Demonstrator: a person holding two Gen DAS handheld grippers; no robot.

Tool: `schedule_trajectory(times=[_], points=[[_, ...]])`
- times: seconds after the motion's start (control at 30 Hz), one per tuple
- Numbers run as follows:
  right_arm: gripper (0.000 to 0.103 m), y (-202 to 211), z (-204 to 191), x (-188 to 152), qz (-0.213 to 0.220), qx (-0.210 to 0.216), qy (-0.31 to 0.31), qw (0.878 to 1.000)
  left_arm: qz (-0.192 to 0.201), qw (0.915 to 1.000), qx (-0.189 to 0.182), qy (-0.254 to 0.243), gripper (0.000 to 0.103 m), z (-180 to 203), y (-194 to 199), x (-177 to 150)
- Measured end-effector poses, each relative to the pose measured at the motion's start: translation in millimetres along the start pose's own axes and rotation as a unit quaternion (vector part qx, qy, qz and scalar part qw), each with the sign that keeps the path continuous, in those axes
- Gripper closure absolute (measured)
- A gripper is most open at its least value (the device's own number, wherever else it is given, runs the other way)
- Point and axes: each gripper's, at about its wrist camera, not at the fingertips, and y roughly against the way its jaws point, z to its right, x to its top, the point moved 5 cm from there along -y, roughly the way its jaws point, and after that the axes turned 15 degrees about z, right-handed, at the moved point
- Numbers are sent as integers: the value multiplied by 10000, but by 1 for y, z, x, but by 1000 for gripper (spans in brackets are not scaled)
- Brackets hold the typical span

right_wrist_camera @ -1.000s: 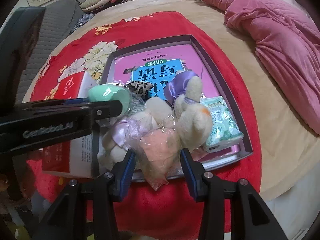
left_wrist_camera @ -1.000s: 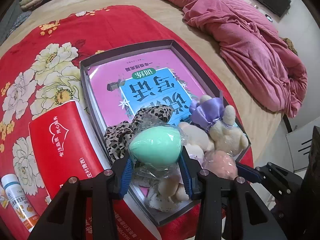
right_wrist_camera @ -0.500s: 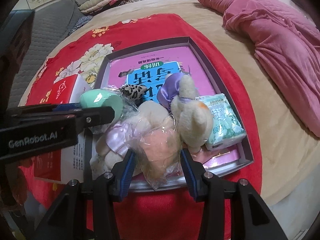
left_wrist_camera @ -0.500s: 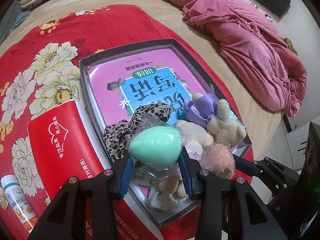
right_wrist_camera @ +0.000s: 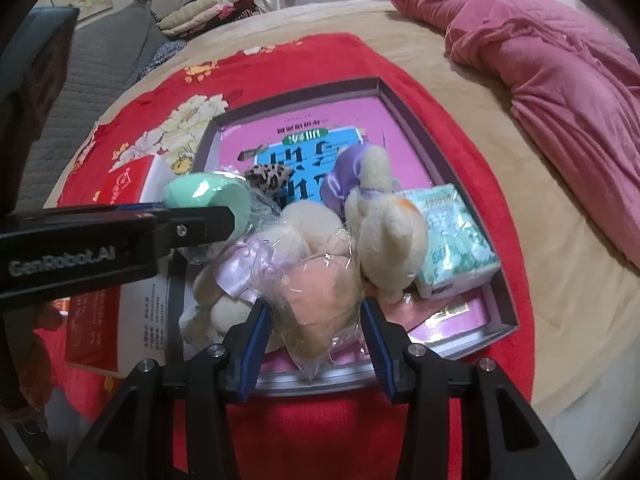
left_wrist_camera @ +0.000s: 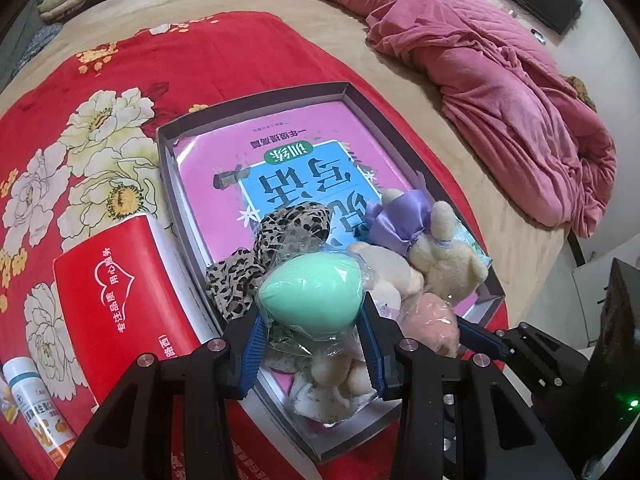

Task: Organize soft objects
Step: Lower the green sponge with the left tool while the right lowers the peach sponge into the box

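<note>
I am pinching the green sponge (left_wrist_camera: 310, 294), egg-shaped and bagged in clear film, squarely between the left gripper (left_wrist_camera: 311, 350) pads above the box's (left_wrist_camera: 256, 98) six-o'clock end. My right gripper (right_wrist_camera: 316, 346) is squeezing the film-wrapped peach sponge (right_wrist_camera: 320, 292), at four o'clock from the green one.

The left gripper (left_wrist_camera: 311, 340) is built of matte black plastic links that fork into two angular arms. Each arm carries round silver screw heads at its joints, two to a side. Its fingers (left_wrist_camera: 252, 344) are lined with blue ribbed pads on the inner faces. The right gripper (right_wrist_camera: 316, 338) has the same black forked frame, the same silver screws and the same blue ribbed pads on its fingers (right_wrist_camera: 256, 340). In the right wrist view, the left gripper's black side bears grey lettering, "GenRobot.AI", and one small screw near the tip.
</note>
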Motion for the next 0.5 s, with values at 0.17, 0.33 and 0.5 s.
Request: schedule_trajectory(times=[0.17, 0.33, 0.5], points=[[56, 0, -1, -4, 22, 4, -1, 10000, -15, 10000, -2, 10, 59, 0, -1, 0], [56, 2, 0, -6, -10, 25, -52, 10000, -14, 10000, -1, 14, 59, 0, -1, 1], [50, 6, 0, -5, 74, 58, -108, 9999, -8, 10000, 4, -4, 59, 1, 0, 1]])
